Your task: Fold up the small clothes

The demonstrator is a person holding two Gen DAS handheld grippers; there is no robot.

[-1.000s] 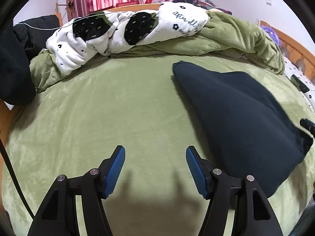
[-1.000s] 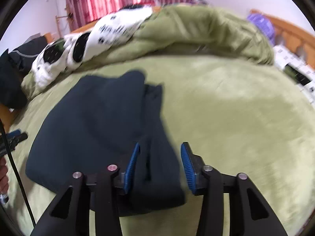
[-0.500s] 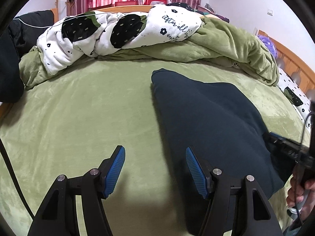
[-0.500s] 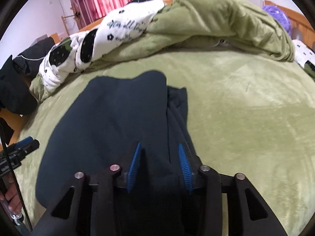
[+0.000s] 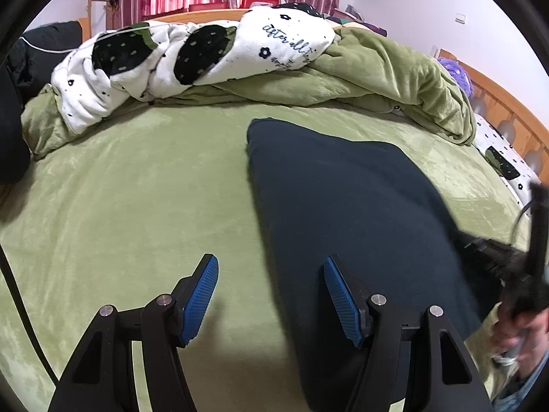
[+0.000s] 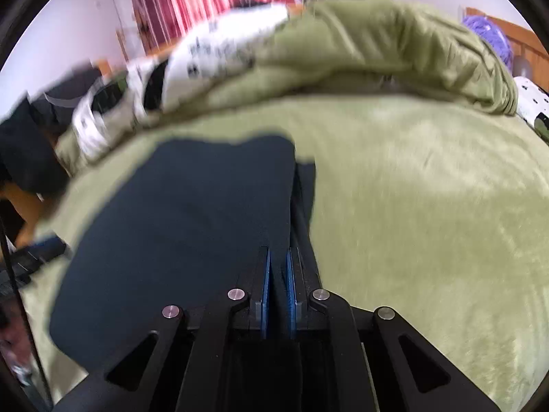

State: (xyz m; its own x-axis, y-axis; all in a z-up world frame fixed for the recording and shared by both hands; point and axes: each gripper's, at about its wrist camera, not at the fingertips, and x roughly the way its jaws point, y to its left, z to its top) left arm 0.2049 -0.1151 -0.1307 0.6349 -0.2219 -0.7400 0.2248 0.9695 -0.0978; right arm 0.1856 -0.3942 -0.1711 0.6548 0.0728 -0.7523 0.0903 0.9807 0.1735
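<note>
A dark navy garment [image 5: 343,213] lies flat on the green bed cover, folded lengthwise. In the left wrist view my left gripper [image 5: 269,279] is open and empty, straddling the garment's near left edge, its right finger over the cloth. In the right wrist view the garment [image 6: 192,226] fills the middle and my right gripper [image 6: 278,267] is shut on its near right edge, where the folded layers meet. The right gripper also shows as a dark blur at the right of the left wrist view [image 5: 494,257].
A rumpled green duvet [image 5: 394,79] and a white blanket with black spots [image 5: 192,55] are heaped across the far side of the bed. Dark clothes [image 5: 13,110] lie at far left. A wooden bed rail [image 5: 507,110] runs along the right.
My right gripper has closed from open onto the garment's right edge. The left gripper has shifted right, toward the garment's left edge, and stays open.
</note>
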